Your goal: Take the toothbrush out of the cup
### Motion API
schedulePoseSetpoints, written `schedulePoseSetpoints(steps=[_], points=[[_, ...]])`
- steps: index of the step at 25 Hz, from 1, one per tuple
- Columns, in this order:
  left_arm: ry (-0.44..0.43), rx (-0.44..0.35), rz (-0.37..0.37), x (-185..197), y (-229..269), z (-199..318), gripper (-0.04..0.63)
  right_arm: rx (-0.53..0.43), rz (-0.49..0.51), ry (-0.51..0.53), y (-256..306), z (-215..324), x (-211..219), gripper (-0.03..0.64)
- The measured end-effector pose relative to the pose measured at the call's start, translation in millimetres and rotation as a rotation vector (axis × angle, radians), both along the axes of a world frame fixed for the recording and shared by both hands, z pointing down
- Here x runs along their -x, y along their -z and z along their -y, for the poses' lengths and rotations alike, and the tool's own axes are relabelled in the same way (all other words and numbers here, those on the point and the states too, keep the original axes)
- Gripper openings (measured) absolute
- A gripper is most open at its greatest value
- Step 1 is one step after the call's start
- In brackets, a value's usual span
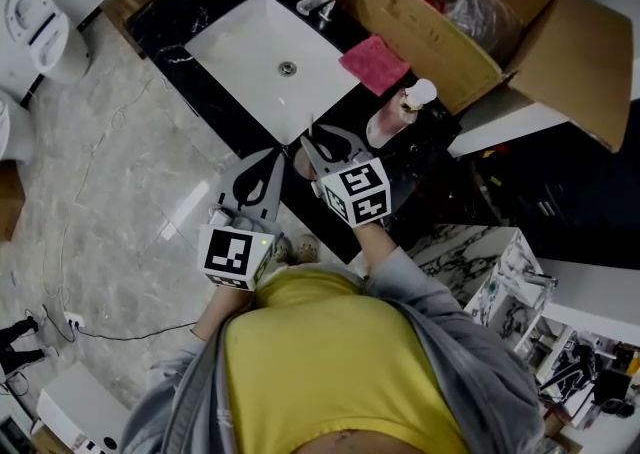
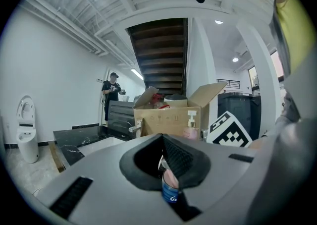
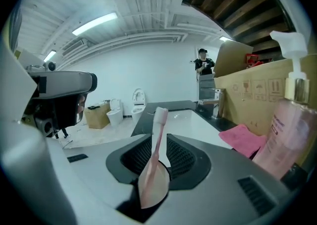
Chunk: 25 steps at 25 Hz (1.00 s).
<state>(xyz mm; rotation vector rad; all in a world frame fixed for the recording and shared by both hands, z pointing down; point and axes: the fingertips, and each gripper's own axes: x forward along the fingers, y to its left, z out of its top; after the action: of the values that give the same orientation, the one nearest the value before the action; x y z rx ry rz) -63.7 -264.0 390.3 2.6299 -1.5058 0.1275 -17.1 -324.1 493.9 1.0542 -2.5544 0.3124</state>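
Note:
A pink toothbrush [image 3: 157, 142] stands in the gap of my right gripper [image 3: 159, 145], its wide handle end near the camera and its pale head pointing out over the sink. It leans on the left pad with space beside the right pad, so this gripper is open. In the head view the right gripper [image 1: 322, 142] hovers at the counter's front edge. To its left, my left gripper [image 1: 272, 170] is shut on a pink cup [image 2: 171, 188] with a blue label. Only a narrow part of the cup shows between the jaws.
A white sink [image 1: 240, 47] is set in the black counter [image 1: 215, 102]. A pink cloth [image 1: 373, 64] and a pink pump bottle [image 1: 398, 112] lie right of it, before an open cardboard box [image 1: 440, 37]. A person stands far back [image 2: 113, 90]. Marble floor lies at the left.

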Motion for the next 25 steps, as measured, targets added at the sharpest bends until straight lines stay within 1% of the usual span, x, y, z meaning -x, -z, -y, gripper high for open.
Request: schedulePoseSetpoints(steps=[4, 7, 12, 17, 25], points=[[0.007, 0.004, 0.000, 2, -2, 1, 0.000, 0.028, 0.025, 0.013, 0, 3, 4, 0.082], [0.010, 0.004, 0.002, 3, -2, -1, 0.000, 0.042, 0.043, 0.012, 1, 2, 3, 0.044], [0.010, -0.002, 0.000, 0, 0, -3, 0.000, 0.057, 0.089, -0.003, 7, 1, -2, 0.028], [-0.001, -0.012, 0.002, -5, 3, -7, 0.000, 0.027, 0.121, -0.018, 25, -1, -7, 0.028], [-0.021, -0.039, 0.001, -14, 13, -14, 0.000, -0.076, 0.183, -0.052, 76, -9, -18, 0.027]])
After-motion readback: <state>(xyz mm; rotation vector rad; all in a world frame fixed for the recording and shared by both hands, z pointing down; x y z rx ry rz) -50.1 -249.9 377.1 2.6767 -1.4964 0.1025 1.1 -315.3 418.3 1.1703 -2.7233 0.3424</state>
